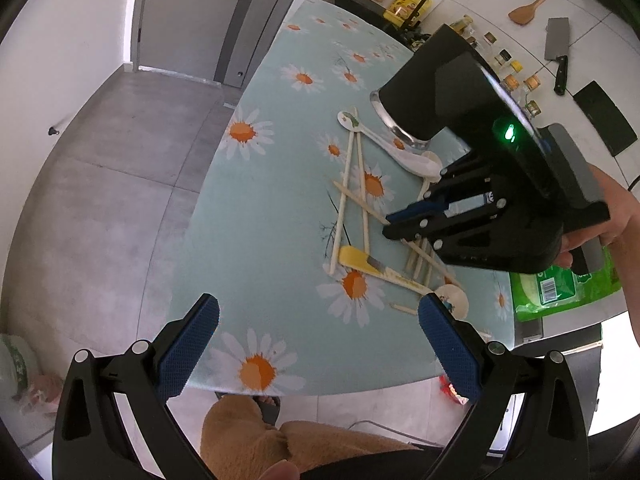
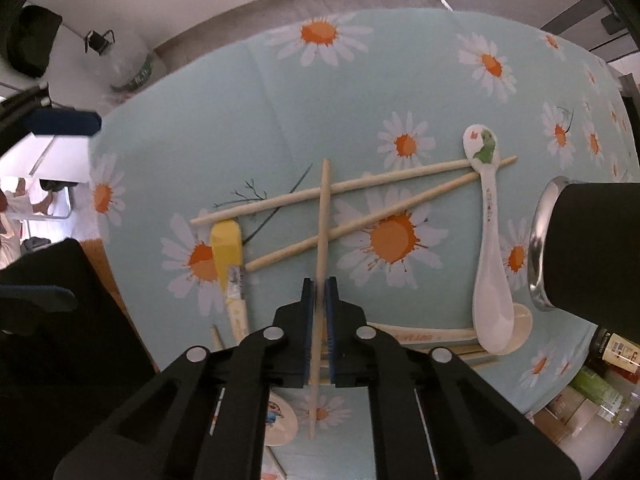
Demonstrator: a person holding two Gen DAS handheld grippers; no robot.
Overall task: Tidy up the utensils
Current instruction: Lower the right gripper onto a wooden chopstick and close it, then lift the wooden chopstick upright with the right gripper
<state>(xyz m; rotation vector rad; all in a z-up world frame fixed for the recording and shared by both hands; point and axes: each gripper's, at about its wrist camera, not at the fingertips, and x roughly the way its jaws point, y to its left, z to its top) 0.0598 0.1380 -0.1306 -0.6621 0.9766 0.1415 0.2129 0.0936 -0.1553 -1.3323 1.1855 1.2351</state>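
Wooden chopsticks (image 2: 352, 192) crisscrossed beneath clamped chopstick (image 2: 322, 240).

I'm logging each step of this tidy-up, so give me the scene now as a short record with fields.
surface: table with daisy-print cloth
right gripper: shut on a chopstick
left gripper: open, empty, above the table edge
loose utensils: two more chopsticks crossed under the held one, white spoon, yellow-tipped spatula
container: black cup with a metal rim, at the right
sorted so far: cannot tell

Glossy ceramic spoon (image 2: 490, 248); wooden chopsticks (image 2: 352, 186)
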